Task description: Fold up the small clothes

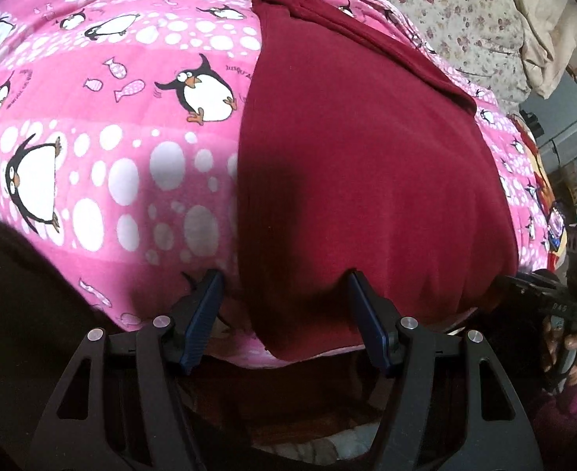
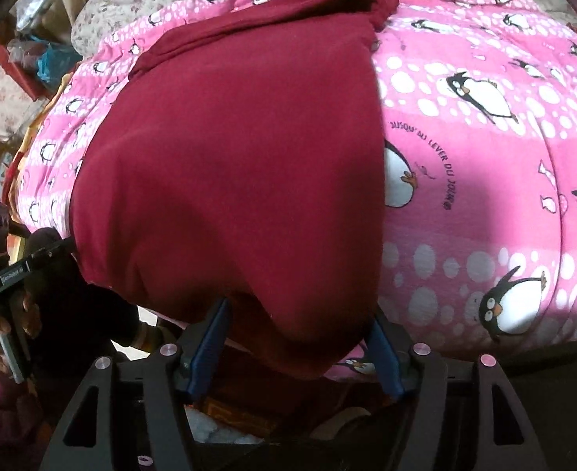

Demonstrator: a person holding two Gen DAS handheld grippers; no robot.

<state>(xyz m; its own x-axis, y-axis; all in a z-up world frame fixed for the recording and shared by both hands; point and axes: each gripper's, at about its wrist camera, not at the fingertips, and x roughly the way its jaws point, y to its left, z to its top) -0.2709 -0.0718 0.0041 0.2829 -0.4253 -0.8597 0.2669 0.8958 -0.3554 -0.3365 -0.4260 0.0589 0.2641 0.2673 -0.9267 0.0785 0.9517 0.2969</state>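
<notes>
— Where's the garment?

— The dark red garment (image 1: 367, 180) lies flat on my pink penguin blanket (image 1: 103, 149), stretching straight ahead of both tongs, its near hem at their tips.

— And your left gripper (image 1: 286, 286)?

— Spread wide, gripping nothing; the garment's left corner sits between its blue fingers (image 1: 206, 306).

— The right gripper (image 2: 300, 314)?

— Also wide apart, with the hem's right corner drooping between the fingers. A floral sheet (image 1: 457, 11) lies beyond the blanket.
</notes>
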